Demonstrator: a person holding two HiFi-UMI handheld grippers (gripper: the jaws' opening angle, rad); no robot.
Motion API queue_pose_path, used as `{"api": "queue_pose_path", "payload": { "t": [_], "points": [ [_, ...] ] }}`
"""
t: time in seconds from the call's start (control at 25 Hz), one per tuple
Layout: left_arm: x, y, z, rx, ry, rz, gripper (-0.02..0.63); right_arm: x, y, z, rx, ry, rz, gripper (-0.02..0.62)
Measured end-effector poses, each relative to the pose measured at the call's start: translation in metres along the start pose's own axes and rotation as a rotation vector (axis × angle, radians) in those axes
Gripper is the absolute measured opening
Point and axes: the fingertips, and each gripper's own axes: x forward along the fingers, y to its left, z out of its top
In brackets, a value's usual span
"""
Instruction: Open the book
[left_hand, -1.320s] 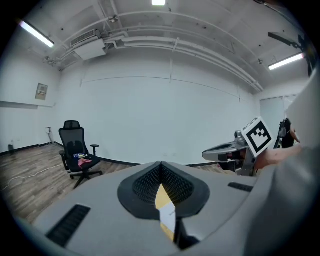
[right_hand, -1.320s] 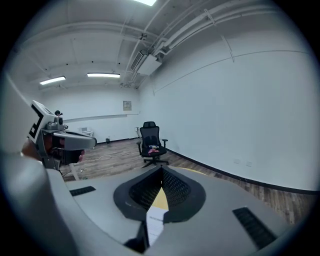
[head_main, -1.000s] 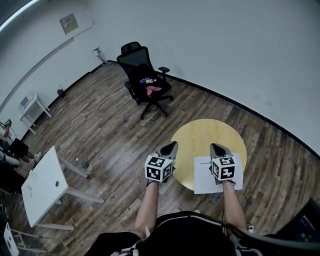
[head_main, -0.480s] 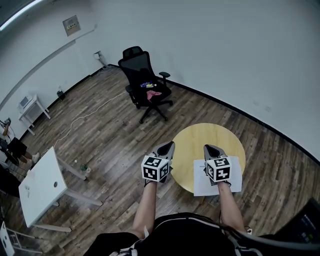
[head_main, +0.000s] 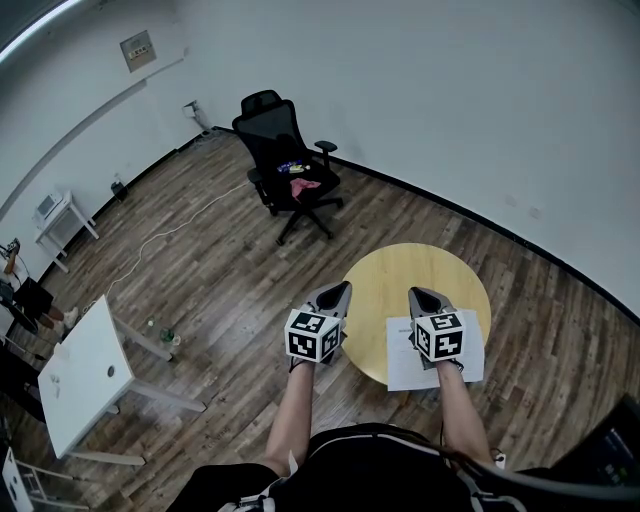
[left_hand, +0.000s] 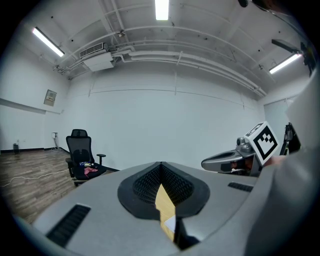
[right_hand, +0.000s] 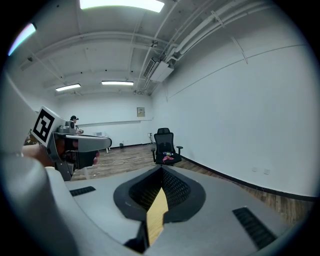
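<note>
Here, the book (head_main: 400, 362) lies flat on the near right part of the round yellow counter (head_main: 400, 272). It looks like a plain white rectangle with a little faint dark print near its far left corner, and its near edge hangs over the counter rim. I cannot tell if it is closed.

The right gripper (head_main: 419, 294) is above the book, its jaws pressed together with nothing between them. The left gripper (head_main: 342, 291) is at the left rim of the counter, well left of the book, its jaws also together and empty.
</note>
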Motion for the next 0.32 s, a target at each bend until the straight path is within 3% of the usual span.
{"api": "queue_pose_path", "payload": {
  "t": [0.32],
  "points": [
    [0.0033, 0.0064, 0.0019, -0.002, -0.005, 0.003, -0.002, 0.0066, 0.0005, 0.0030, -0.002, -0.004, 0.004, 0.005]
  ]
}}
